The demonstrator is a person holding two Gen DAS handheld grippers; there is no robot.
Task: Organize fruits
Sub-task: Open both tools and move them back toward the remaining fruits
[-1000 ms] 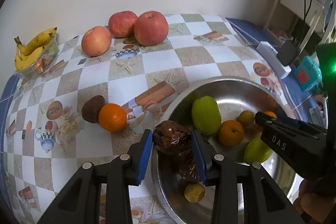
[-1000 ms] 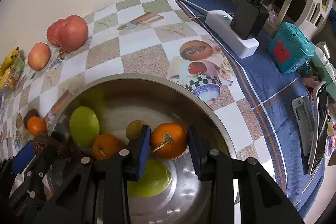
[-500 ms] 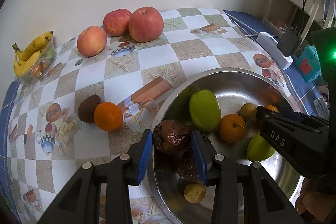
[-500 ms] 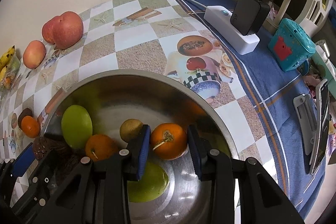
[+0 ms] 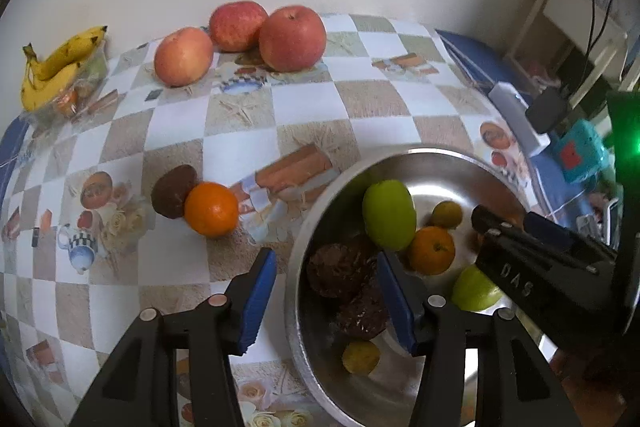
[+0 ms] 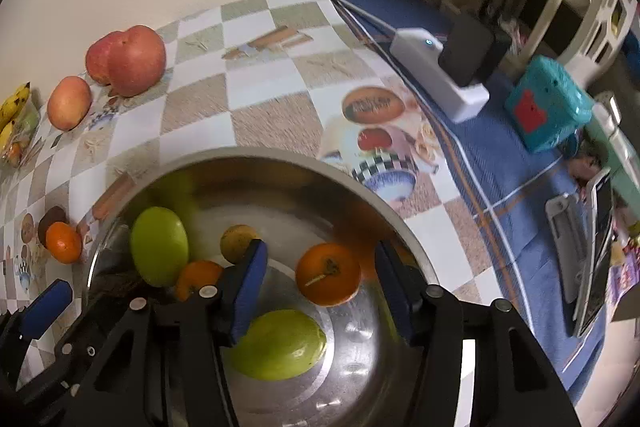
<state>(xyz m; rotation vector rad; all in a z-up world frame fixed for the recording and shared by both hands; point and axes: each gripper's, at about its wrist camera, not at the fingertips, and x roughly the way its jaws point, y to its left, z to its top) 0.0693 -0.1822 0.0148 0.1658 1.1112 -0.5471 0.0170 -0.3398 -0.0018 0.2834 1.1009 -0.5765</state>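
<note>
Checked oilcloth covered the tabletop [image 5: 248, 147], with a plain pale wall behind it. Near the front stood a steel bowl [image 5: 298, 239] holding two green fruits, small oranges, small yellow fruits and dark brown wrinkled fruits. The left gripper [image 5: 326, 297] hung over the bowl's near rim with its fingers spread apart and nothing between them; a dark brown fruit [image 5: 334, 269] lay in the bowl just beyond its blue pads. The right gripper [image 6: 318, 285] was over the bowl too, fingers wide apart on either side of an orange [image 6: 328, 279] that sat on the bowl's bottom, touching neither pad. On the cloth left of the bowl lay another orange [image 5: 211, 209] against a brown fruit [image 5: 173, 190]. Three apples [image 5: 240, 39] sat by the wall, bananas [image 5: 56, 67] at the far left.
</note>
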